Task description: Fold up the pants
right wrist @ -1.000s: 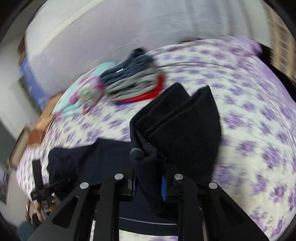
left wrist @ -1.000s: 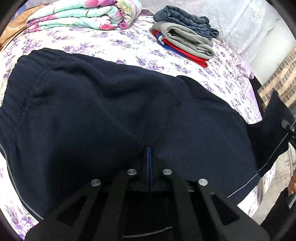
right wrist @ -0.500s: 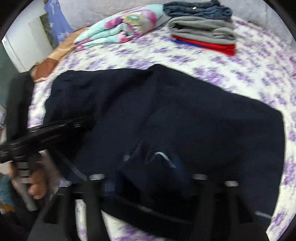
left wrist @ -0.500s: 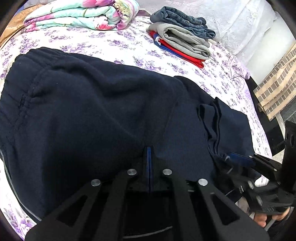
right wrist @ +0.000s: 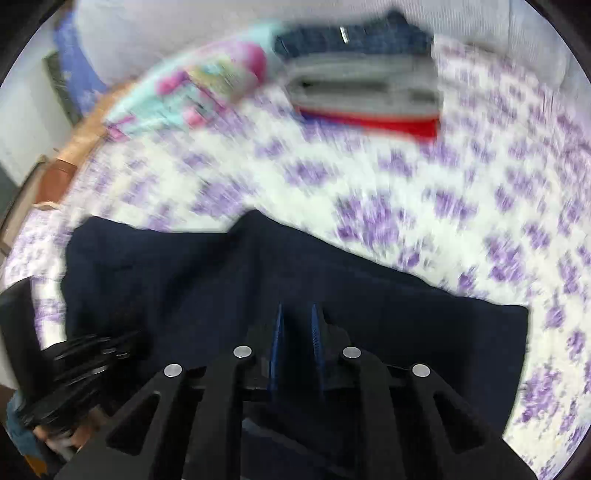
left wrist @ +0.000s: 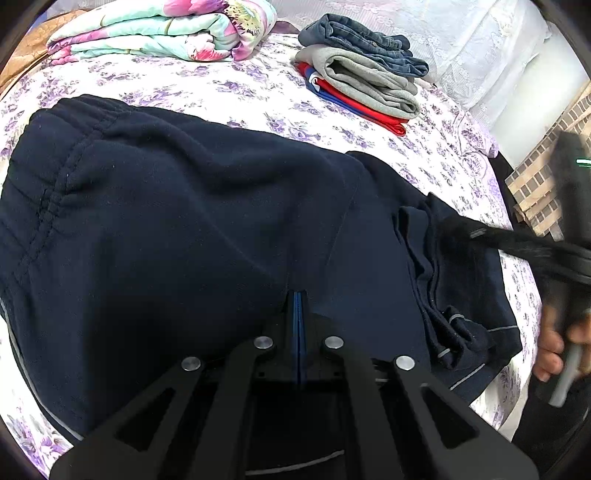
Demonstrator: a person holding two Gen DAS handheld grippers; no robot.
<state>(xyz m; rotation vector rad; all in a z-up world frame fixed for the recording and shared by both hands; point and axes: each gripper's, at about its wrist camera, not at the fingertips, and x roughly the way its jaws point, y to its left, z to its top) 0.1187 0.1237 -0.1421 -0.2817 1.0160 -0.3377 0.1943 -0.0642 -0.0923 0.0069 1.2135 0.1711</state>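
Dark navy pants (left wrist: 184, 221) lie spread on the flowered bed, waistband at the left. Their leg ends (left wrist: 454, 295) are folded back and bunched on the right part. My left gripper (left wrist: 299, 295) is shut, pads together, tips resting on the cloth near the middle. My right gripper (right wrist: 295, 310) points down over the pants (right wrist: 369, 295). Its jaws are closing with a narrow gap, and I see no cloth pinched between them. From the left wrist it shows as a blurred dark shape (left wrist: 461, 230) above the leg ends. The left gripper (right wrist: 92, 354) is blurred at the lower left.
A stack of folded clothes (left wrist: 362, 74) in blue, grey and red sits at the back of the bed. A folded floral blanket (left wrist: 166, 29) lies at the back left. The bed sheet (left wrist: 221, 85) is bare between them and the pants. A hand (left wrist: 554, 347) holds the right gripper's handle.
The right gripper carried the leg ends over onto the pants, let them go and came down over the cloth. The leg ends now lie folded at the right. The left gripper stayed still.
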